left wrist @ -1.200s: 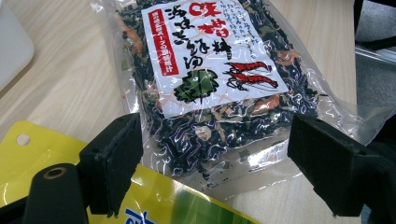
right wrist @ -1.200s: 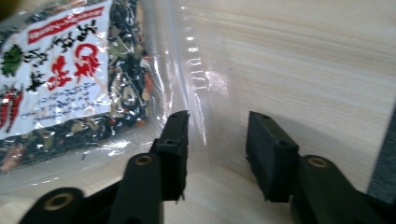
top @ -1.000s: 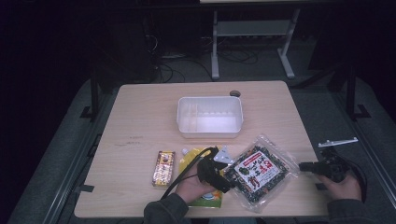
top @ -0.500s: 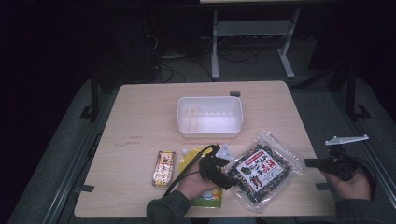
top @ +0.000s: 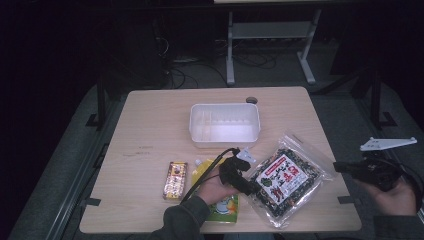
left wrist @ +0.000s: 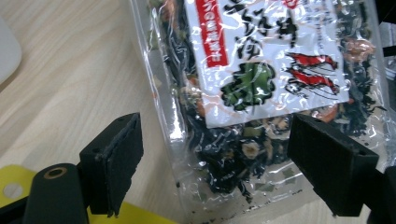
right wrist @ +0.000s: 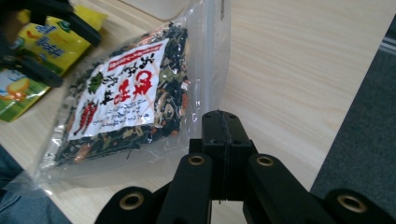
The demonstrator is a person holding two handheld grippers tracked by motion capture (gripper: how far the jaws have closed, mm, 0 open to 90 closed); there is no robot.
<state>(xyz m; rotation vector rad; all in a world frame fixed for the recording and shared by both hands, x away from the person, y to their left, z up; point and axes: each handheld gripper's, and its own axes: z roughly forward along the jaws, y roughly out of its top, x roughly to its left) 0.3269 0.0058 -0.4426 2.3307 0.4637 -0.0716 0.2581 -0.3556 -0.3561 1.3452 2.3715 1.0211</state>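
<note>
The pale wooden surface (top: 150, 120) carried a clear rectangular plastic tub (top: 225, 124) at its middle, with a crinkly transparent bag of dark dried seaweed mix (top: 285, 179) lying flat toward the near right edge. The left gripper (left wrist: 219, 172) straddled the bag's corner with its fingers (left wrist: 116, 158) wide apart, not pressing it. The right gripper (right wrist: 223, 126) hung off the surface's right edge, its fingers pressed together on nothing.

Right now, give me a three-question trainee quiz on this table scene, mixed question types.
1. True or false: the left tongs stand open astride an edge of the clear plastic seaweed-mix bag.
2. What lies between the small orange snack packet and that bag?
A. yellow-green pouch
B. a mug
3. Is the white plastic rectangular tub holding anything?

Key: 1 true. 2 A. 3 No, it looks empty.
</note>
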